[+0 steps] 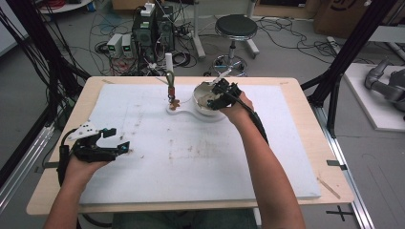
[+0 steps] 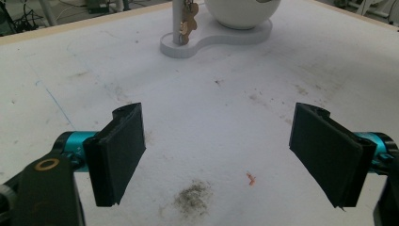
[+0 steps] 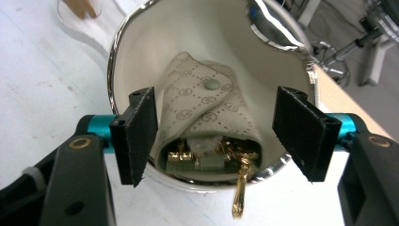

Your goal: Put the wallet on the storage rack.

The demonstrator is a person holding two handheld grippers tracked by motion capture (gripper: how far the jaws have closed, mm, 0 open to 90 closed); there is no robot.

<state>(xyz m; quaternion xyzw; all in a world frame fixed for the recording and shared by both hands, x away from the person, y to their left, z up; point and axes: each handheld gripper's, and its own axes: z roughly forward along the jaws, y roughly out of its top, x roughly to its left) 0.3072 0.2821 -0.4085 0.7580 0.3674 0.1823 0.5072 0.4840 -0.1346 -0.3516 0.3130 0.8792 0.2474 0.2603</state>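
Observation:
A white bowl (image 1: 204, 106) with a silver rim (image 3: 113, 56) stands on a white base (image 2: 211, 40) at the far middle of the mat. Inside it lies a beige patterned key pouch (image 3: 207, 108) with gold hardware, and a gold piece (image 3: 240, 193) hangs over the near rim. My right gripper (image 1: 217, 95) hovers over the bowl, open, its jaws either side of the pouch (image 3: 216, 101) without touching it. A post with a hanging key charm (image 1: 170, 90) rises from the base's left end. My left gripper (image 1: 118, 139) rests open and empty at the mat's left (image 2: 219, 110).
The white mat (image 1: 200, 157) covers most of the wooden table (image 1: 310, 102). Beyond the far edge are a black stool (image 1: 235, 26), electronics boxes (image 1: 153, 28) and floor cables. Black frame struts (image 1: 353, 43) stand at both sides.

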